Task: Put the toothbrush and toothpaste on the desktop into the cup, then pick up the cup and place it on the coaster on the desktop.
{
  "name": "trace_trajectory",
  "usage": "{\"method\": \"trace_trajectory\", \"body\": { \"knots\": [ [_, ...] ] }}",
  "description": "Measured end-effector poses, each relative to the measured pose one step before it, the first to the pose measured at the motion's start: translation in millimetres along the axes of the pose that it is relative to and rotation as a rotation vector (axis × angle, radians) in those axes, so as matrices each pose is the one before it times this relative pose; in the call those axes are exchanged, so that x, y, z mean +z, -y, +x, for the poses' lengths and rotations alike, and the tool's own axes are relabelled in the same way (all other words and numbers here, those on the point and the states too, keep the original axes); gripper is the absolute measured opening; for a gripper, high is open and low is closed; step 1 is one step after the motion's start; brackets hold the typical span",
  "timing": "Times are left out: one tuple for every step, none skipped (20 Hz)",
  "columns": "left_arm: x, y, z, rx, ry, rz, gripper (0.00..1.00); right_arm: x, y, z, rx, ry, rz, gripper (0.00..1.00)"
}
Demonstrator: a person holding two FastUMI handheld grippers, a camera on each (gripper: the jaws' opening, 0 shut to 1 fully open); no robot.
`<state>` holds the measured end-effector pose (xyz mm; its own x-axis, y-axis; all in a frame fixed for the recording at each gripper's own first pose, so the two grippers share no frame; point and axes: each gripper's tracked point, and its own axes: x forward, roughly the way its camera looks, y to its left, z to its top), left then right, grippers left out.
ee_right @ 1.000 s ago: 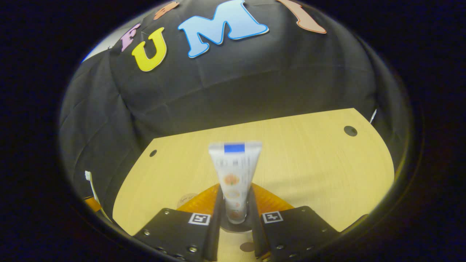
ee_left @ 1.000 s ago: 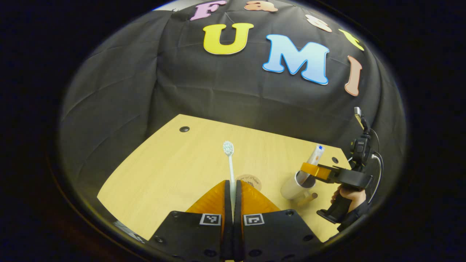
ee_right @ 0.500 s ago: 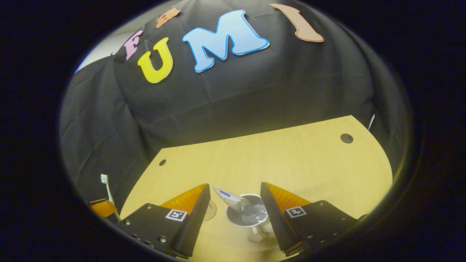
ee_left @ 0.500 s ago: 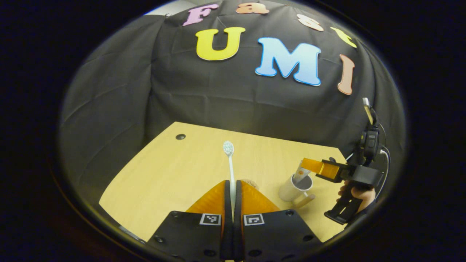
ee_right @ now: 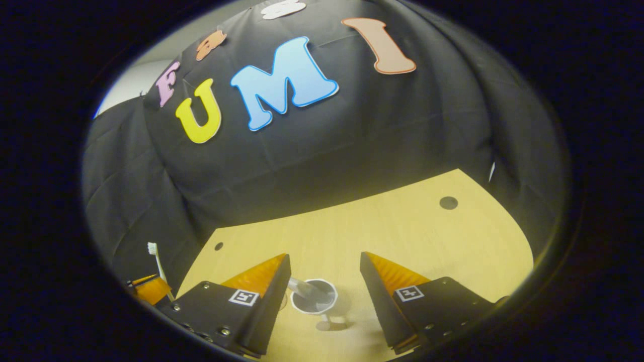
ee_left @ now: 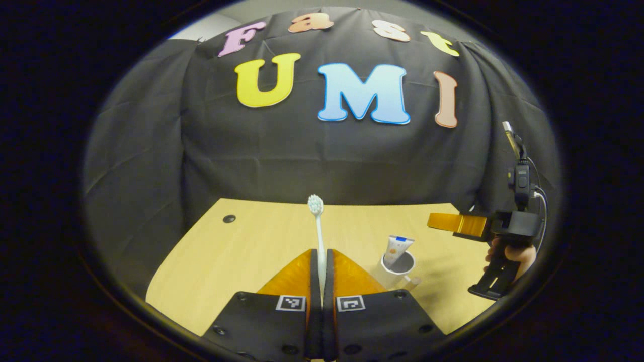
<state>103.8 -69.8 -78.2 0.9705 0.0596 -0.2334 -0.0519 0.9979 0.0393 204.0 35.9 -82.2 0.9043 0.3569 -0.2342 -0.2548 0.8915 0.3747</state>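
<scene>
your left gripper (ee_left: 320,259) pinches the toothbrush (ee_left: 317,226) upright, ready for the cup (ee_left: 397,265); toothpaste (ee_left: 396,247) stands inside. right gripper (ee_right: 324,264), jaws spread, hovers above.

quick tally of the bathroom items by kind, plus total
toothbrush: 1, pinched in the left gripper
toothpaste tube: 1, standing in the cup
cup: 1, on the desk
total: 3
</scene>
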Motion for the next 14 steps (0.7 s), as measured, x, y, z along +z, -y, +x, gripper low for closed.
{"method": "trace_trajectory", "body": {
  "knots": [
    [4.48,9.0,3.85,-0.01943,0.01376,0.01515,0.08,-1.12,6.49,-2.79,-0.01289,-0.00083,0.00834,0.83],
    [2.92,7.9,5.49,-0.01897,0.01103,0.01544,0.08,-1.88,6.72,-3.49,-0.01298,-0.00237,0.00648,0.83],
    [4.01,8.84,5.15,-0.02,0.0119,0.01485,0.08,-2.11,6.23,-3.18,-0.01404,-0.00296,0.00474,0.83],
    [4.51,8.0,5.27,-0.01898,0.01028,0.01592,0.08,-2.41,7.3,-2.66,-0.01388,-0.00342,0.00165,0.83],
    [3.79,8.86,5.95,-0.02063,0.01068,0.01585,0.08,-2.52,7.27,-2.94,-0.01533,-0.00552,0.00181,0.83],
    [2.58,9.47,5.08,-0.01946,0.01357,0.01589,0.08,-2.87,7.92,-3.18,-0.0134,-0.0046,0.00456,0.83],
    [2.73,8.45,5.52,-0.02133,0.01453,0.01429,0.08,-3.0,7.41,-3.65,-0.01434,-0.007,0.00808,0.83],
    [4.04,11.57,5.56,-0.02323,0.01334,0.01522,0.08,-3.69,9.06,-2.81,-0.01522,-0.00756,0.01027,0.83],
    [2.87,10.15,7.21,-0.02216,0.01346,0.0176,0.08,-2.86,9.53,-4.37,-0.01522,-0.00594,0.01021,0.83],
    [1.27,9.44,7.99,-0.01814,0.01084,0.0192,0.08,-3.89,10.44,-4.23,-0.01757,-0.00465,0.00914,0.83],
    [0.56,9.01,8.04,-0.01865,0.00511,0.01579,0.09,-3.42,10.43,-2.68,-0.01792,-0.00737,0.00555,0.83],
    [-5.53,3.3,1.26,-0.01925,0.00268,0.00913,0.08,-3.97,11.11,-2.57,-0.01917,-0.00801,0.0028,0.83],
    [-1.06,8.42,8.55,-0.01686,0.00183,0.007,0.08,-2.86,10.66,-2.54,-0.0173,-0.00641,0.00333,0.83],
    [4.4,13.43,13.05,-0.01384,0.00254,0.00536,0.08,-1.59,10.05,-2.15,-0.01589,-0.00516,0.00481,0.83]
  ]
}}
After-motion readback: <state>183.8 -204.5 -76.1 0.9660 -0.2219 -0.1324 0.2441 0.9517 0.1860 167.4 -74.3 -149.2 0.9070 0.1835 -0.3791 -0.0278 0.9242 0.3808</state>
